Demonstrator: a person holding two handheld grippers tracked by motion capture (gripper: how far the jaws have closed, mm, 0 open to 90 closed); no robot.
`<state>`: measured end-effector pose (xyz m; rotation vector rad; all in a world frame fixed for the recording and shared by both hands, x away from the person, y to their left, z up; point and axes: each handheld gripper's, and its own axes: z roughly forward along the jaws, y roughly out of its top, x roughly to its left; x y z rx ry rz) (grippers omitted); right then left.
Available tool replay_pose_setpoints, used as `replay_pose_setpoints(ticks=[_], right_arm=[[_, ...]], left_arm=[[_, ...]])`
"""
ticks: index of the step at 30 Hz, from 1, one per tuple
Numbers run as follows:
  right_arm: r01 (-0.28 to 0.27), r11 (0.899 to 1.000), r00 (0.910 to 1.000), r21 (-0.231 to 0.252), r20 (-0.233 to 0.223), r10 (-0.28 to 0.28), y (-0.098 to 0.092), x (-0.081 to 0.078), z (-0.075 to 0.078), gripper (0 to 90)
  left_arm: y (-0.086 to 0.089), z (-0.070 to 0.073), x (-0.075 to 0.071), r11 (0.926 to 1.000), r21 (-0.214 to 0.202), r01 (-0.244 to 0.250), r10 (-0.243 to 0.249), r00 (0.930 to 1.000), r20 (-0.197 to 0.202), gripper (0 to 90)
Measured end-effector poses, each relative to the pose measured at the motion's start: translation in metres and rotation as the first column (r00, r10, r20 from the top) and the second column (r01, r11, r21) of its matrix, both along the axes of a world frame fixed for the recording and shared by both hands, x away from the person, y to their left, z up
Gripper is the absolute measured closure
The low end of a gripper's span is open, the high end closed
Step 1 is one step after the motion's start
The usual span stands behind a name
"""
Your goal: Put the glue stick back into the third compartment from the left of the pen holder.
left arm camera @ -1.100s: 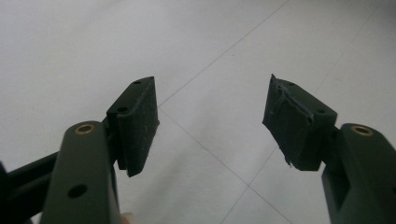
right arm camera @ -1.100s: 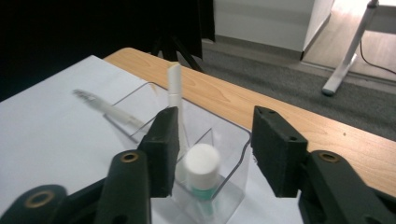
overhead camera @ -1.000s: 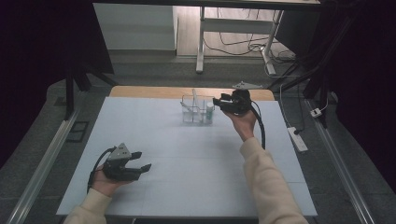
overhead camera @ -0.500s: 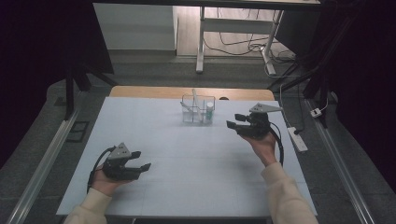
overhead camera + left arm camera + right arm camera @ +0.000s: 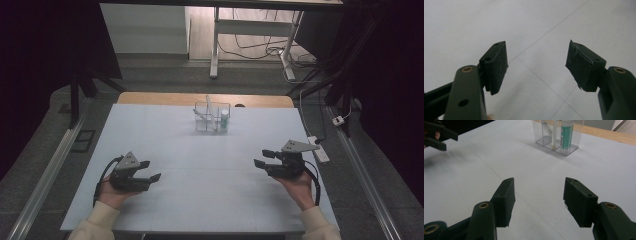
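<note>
fingers [image 5: 264, 158] empty, withdrawn from clear organizer [image 5: 212, 117].

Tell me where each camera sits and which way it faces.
High view: above the near table edge, looking forward and down; both forearms, left gripper, right gripper.
Left gripper view: on that gripper, facing bare table past open jaws.
Right gripper view: on its gripper, facing the clear organizer.
Shared: organizer, high and right gripper views.

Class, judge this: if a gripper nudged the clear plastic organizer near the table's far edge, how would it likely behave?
The clear organizer looks thin-walled and light, so it would probably slide on the smooth table. The upright tube inside may rattle. Its flat base suggests it won't tip easily.
</note>
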<state>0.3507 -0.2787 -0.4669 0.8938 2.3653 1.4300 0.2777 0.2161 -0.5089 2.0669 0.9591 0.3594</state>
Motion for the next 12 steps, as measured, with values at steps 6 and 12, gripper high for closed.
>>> replay_pose_setpoints(ticks=[6, 12], right_arm=[[0.003, 1.0, 1.0, -0.024, 0.0, -0.003, -0.009, -0.009, -0.007, 41.0], [0.004, 0.999, 0.9999, -0.04, -0.015, -0.004, -0.013, -0.011, -0.014, 40.4]], left_arm=[[0.001, 0.001, 0.001, 0.9999, -0.007, -0.008, 0.008, 1.0, 0.003, 33.0], [0.001, 0.001, 0.001, 0.9999, -0.006, -0.008, 0.008, 1.0, 0.002, 32.7]])
